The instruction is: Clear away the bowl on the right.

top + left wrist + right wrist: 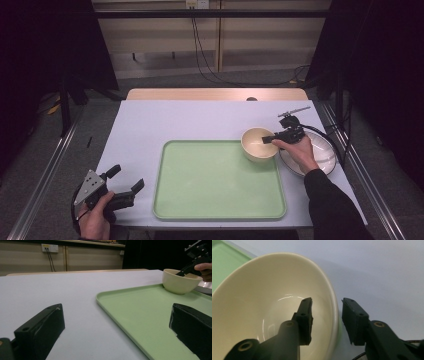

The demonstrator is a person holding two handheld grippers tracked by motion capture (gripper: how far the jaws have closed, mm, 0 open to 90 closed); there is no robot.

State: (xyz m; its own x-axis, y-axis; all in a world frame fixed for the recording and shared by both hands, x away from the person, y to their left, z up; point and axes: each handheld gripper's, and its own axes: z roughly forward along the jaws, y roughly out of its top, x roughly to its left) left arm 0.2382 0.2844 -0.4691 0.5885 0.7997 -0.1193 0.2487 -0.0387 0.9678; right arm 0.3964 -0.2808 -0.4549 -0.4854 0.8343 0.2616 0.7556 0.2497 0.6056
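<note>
Cream bowl (259, 144) sits on green tray (219, 200), far right corner, touching white plate (327, 150). Right gripper (326, 320) straddles bowl rim, pads apart, not pressing. Left gripper (125, 186) spread wide, holding nothing, near table's (150, 120) front left corner. No readable writing.

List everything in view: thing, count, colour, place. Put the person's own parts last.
Bowl: one, cream, far right corner of the tray.
Tray: one, light green, middle of the table.
Plate: one, white, right of the tray, under the right hand.
Table: one, pale grey top.
Left tongs: black, open, near left edge, nothing between the jaws.
Right tongs: black, jaws astride the bowl's rim, not pressing.
</note>
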